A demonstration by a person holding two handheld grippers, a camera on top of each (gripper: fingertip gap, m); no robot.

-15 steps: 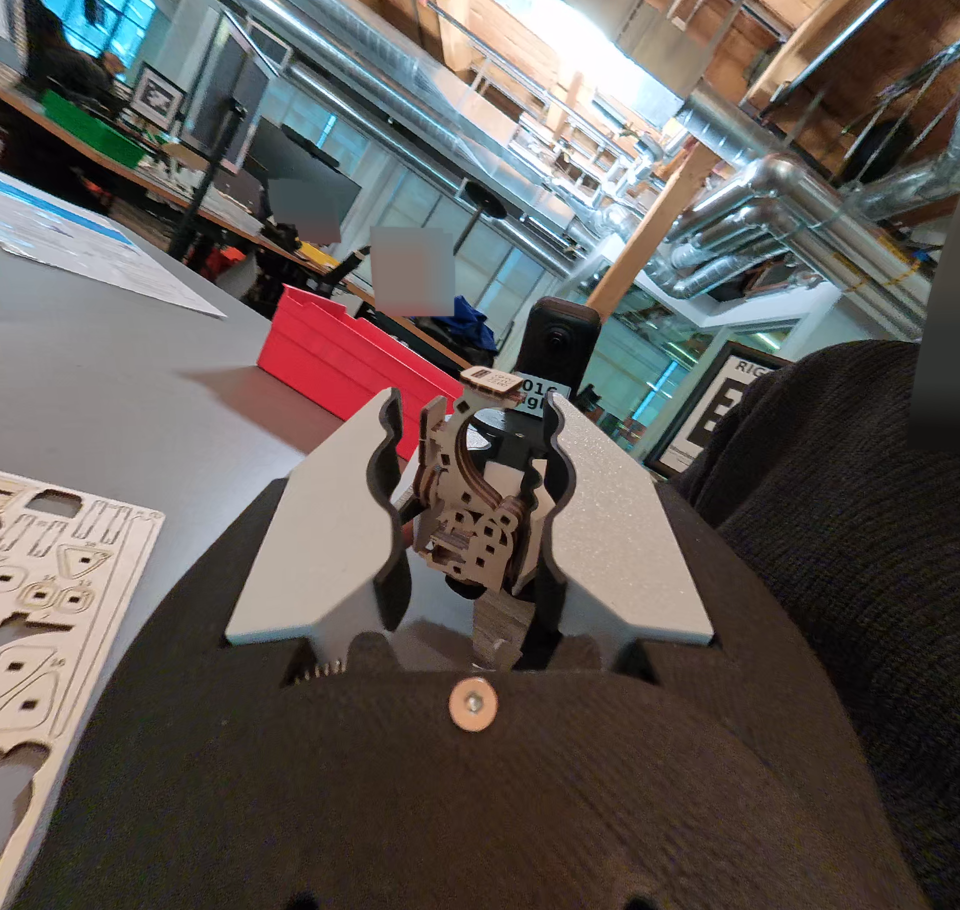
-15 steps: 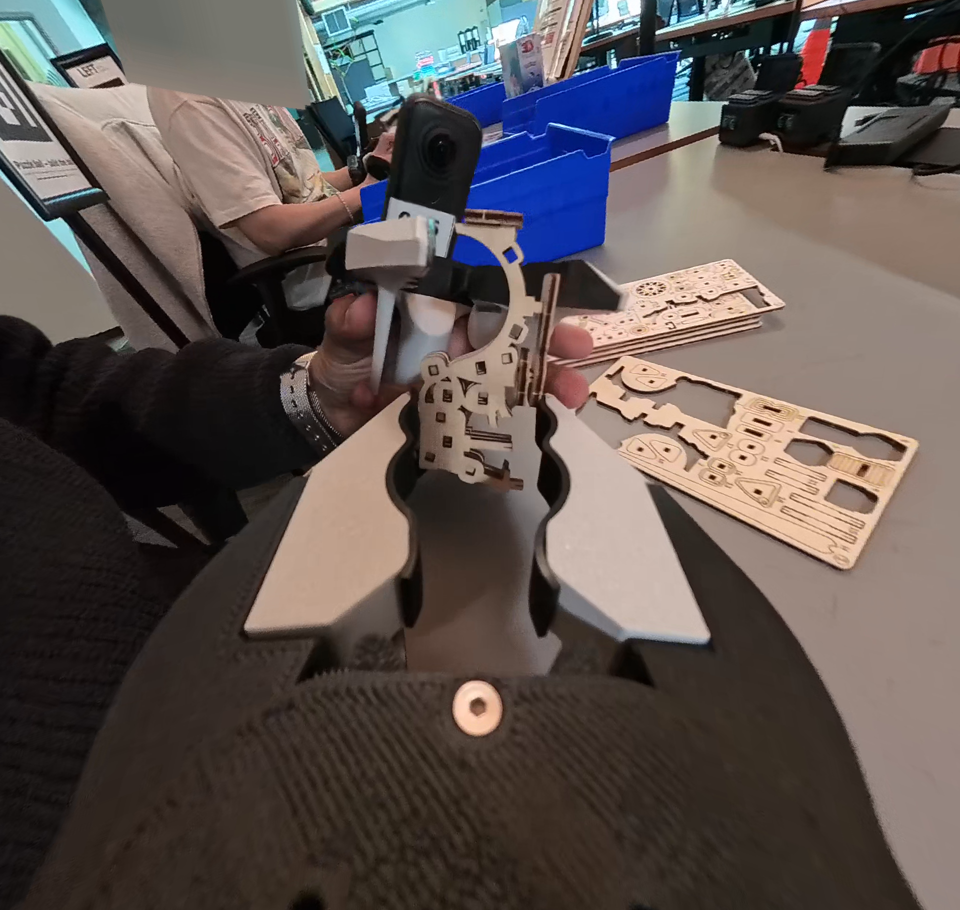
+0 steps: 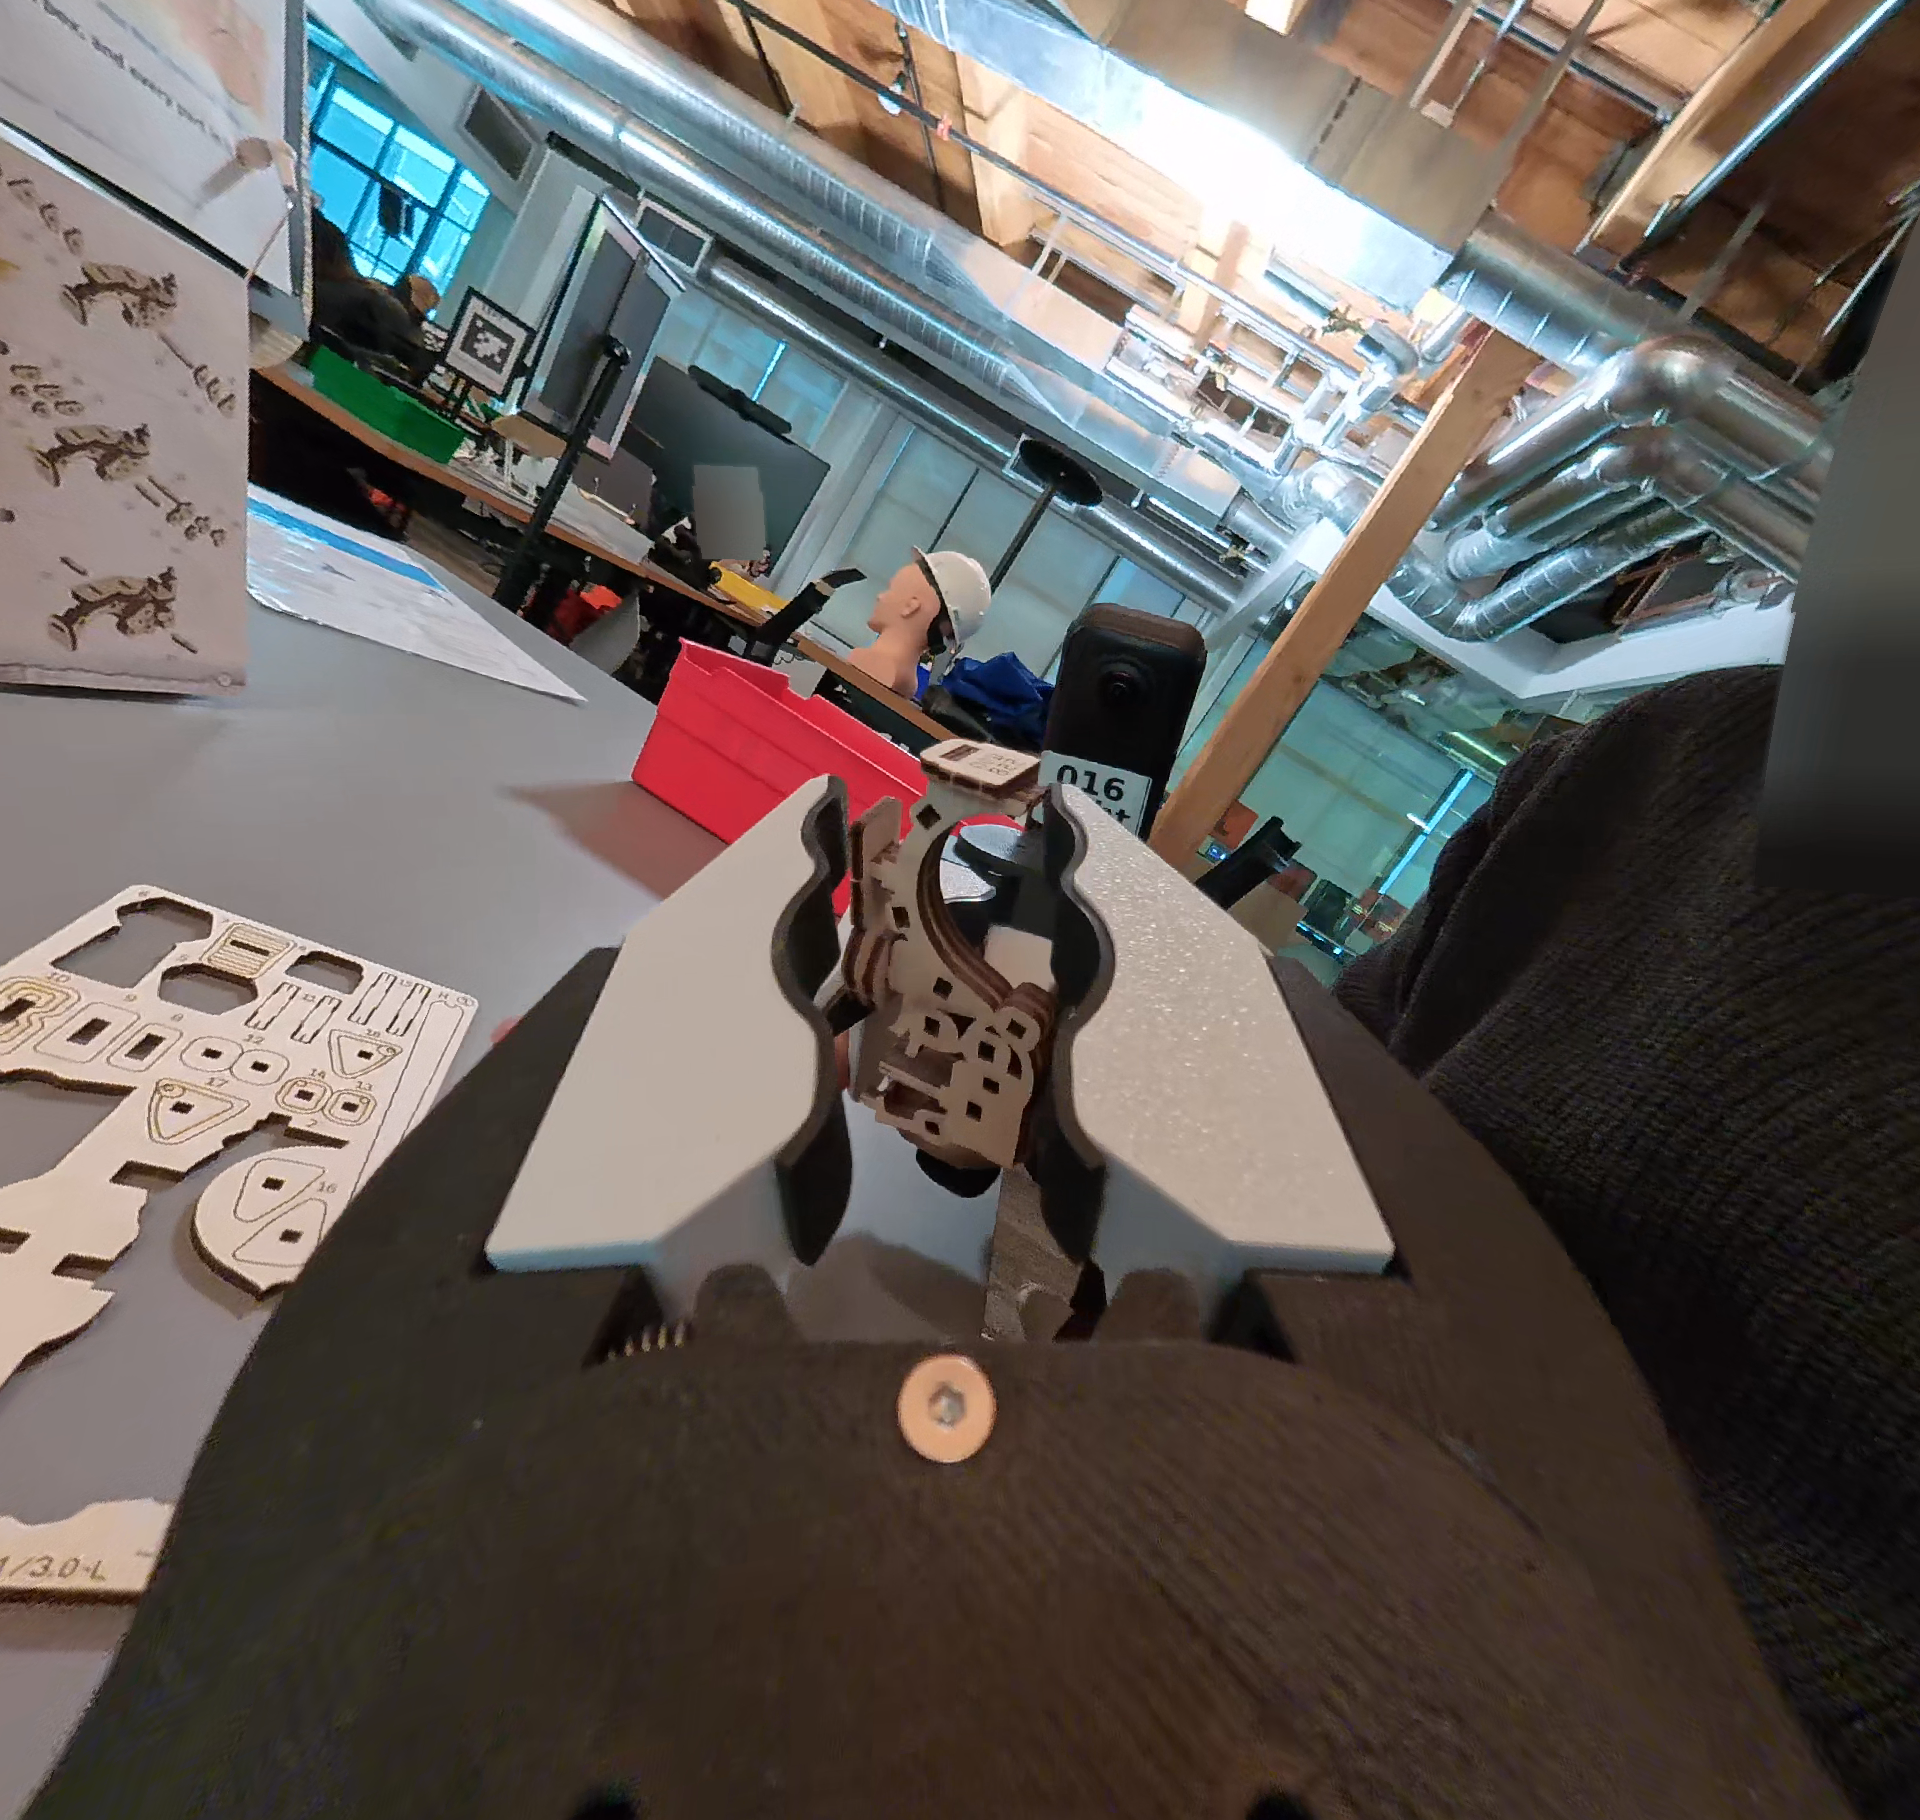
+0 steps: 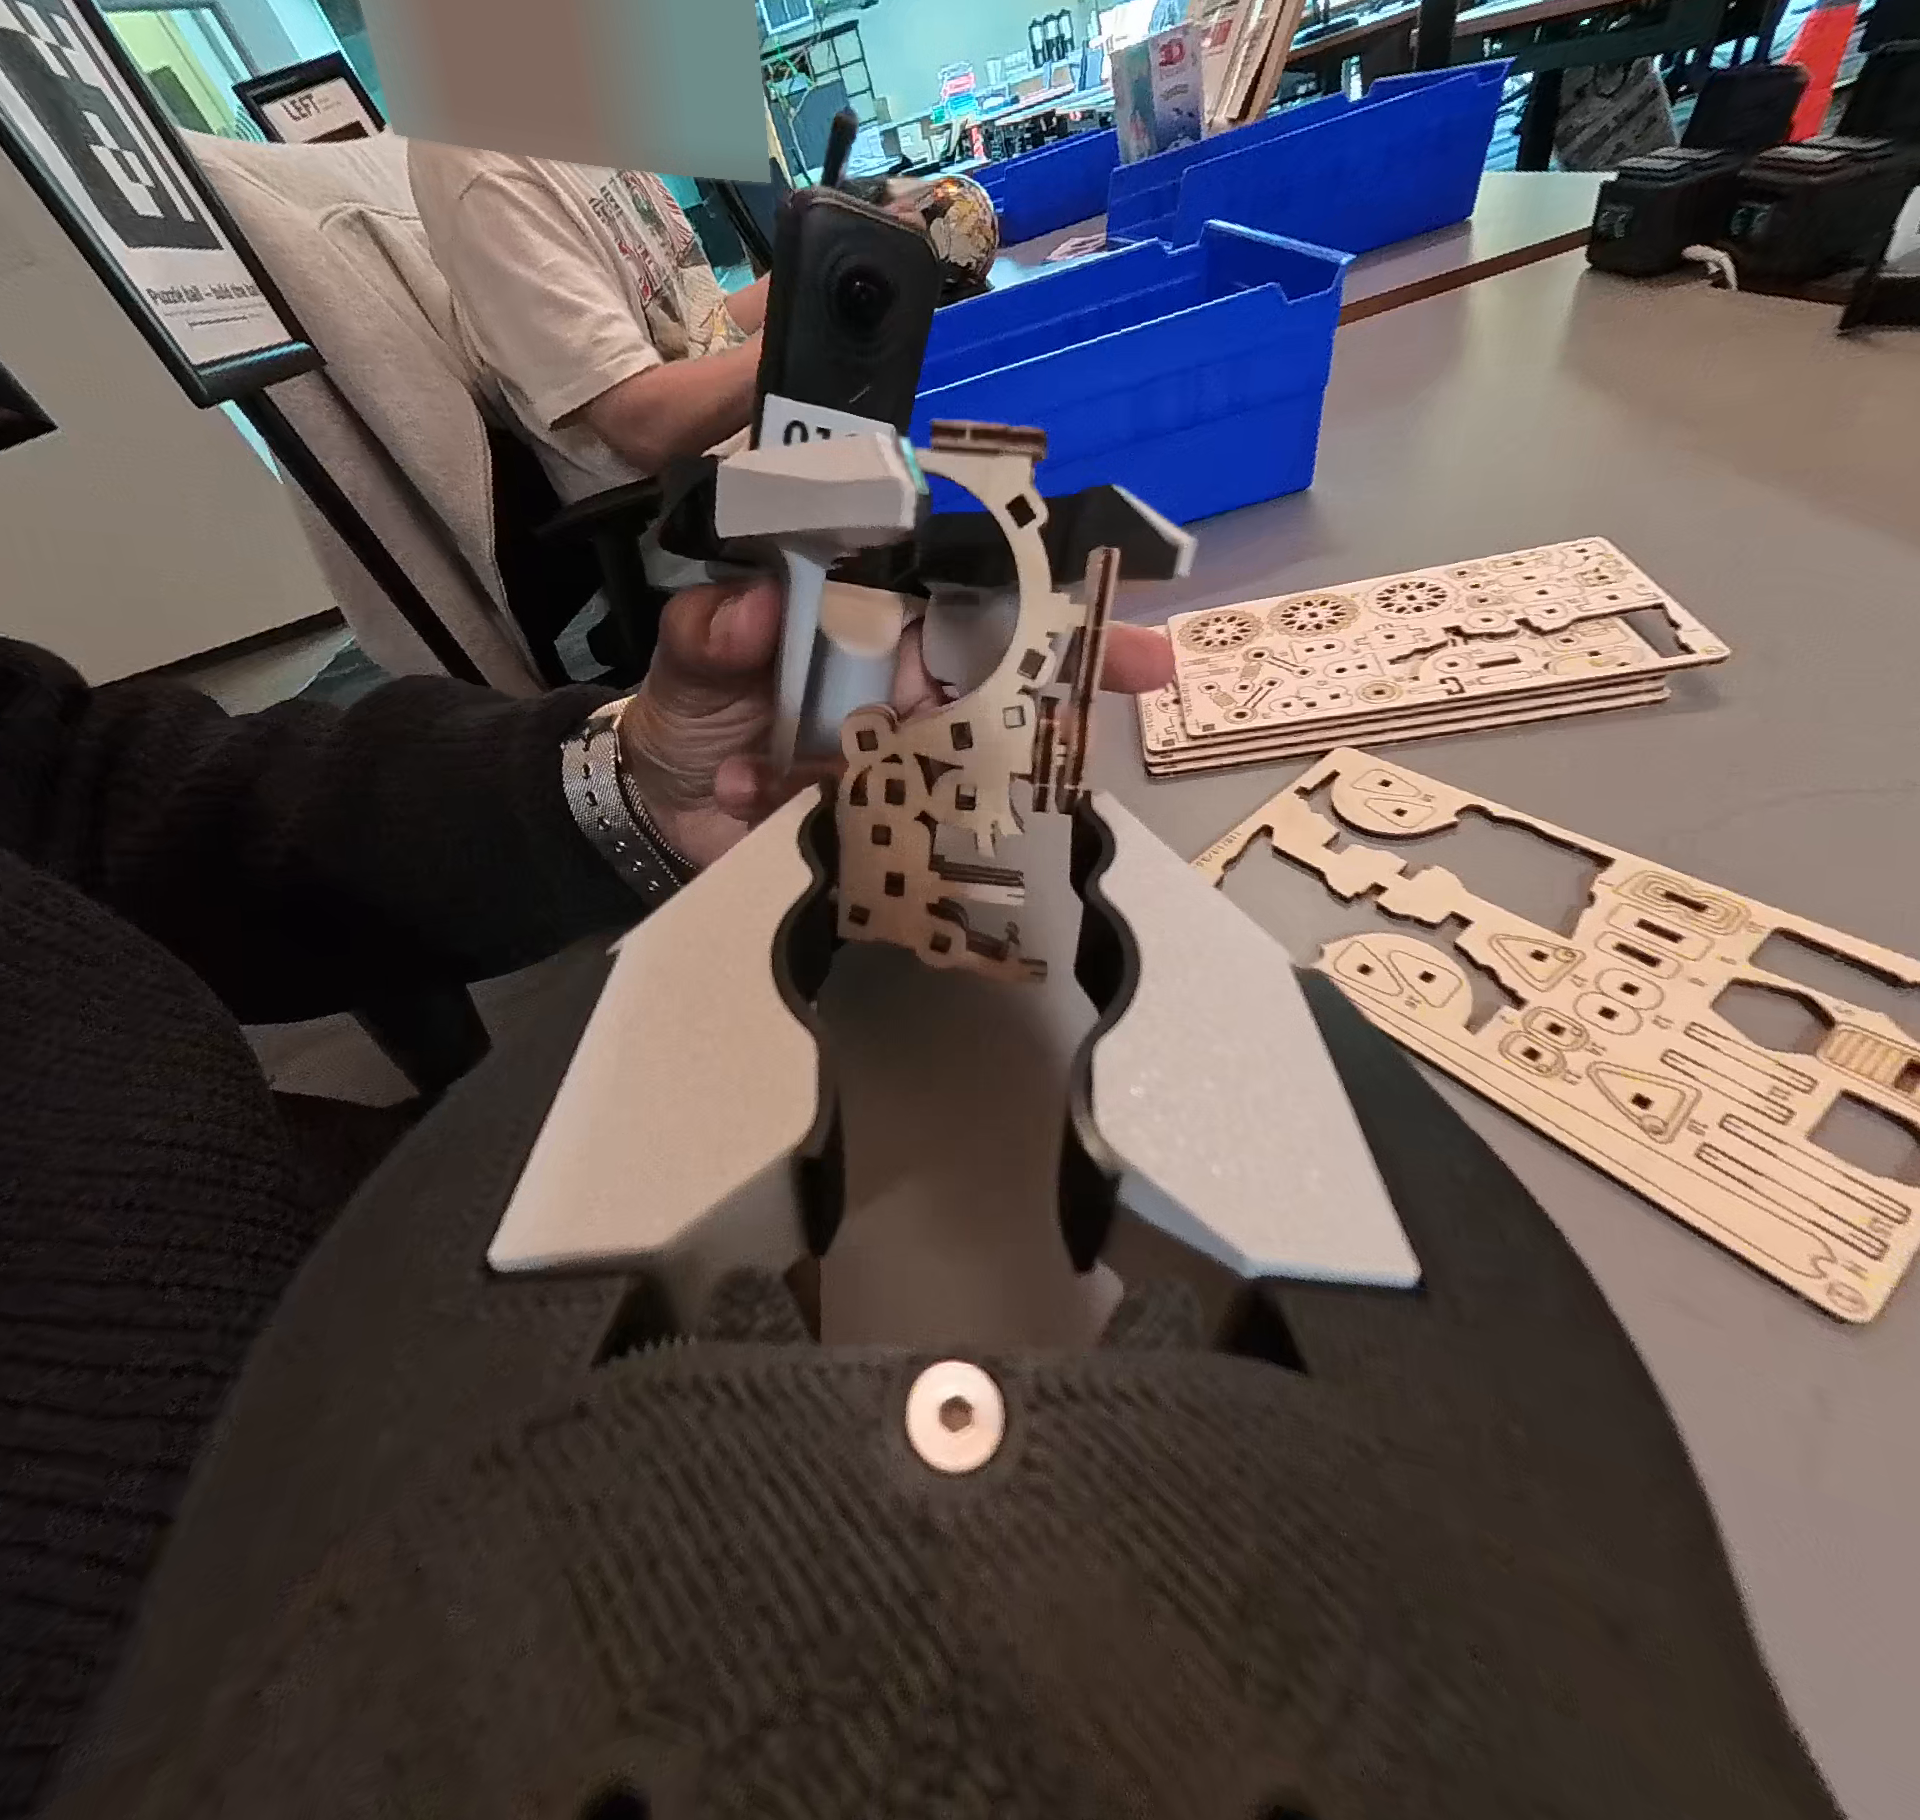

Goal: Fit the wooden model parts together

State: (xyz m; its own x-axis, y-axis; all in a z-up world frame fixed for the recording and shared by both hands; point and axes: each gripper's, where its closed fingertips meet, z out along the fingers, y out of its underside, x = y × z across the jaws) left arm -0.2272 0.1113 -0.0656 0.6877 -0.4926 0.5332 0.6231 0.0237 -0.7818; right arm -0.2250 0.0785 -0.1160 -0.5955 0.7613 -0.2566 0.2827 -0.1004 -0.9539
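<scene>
A partly built wooden model [image 3: 956, 1053] of slotted laser-cut plates is held in the air between my two grippers, which face each other. My left gripper [image 3: 940, 835] is shut on it, with the model deep between its grey fingers. My right gripper [image 4: 951, 820] is shut on the model [image 4: 914, 866] at its fingertips. In the right wrist view a curved arm of the model rises toward the left gripper's grey finger [image 4: 821, 503], and a hand [image 4: 707, 731] holds that gripper. The right gripper's black camera [image 3: 1127, 690] shows behind the model.
A punched-out wooden parts sheet [image 4: 1662, 1043] lies on the grey table [image 3: 364, 783], also seen in the left wrist view [image 3: 208, 1074]. A stack of parts sheets [image 4: 1434, 648], blue bins [image 4: 1143, 357], a red bin [image 3: 748, 742] and an instruction leaflet [image 3: 114, 420] stand around. A person [image 4: 582, 295] sits behind. The gap from one gripper's tips to the other's is roughly 6 cm.
The left wrist view has swung a little, bringing the leaflet and more of the parts sheet into sight. Both grippers stay on the model, which has barely moved.
</scene>
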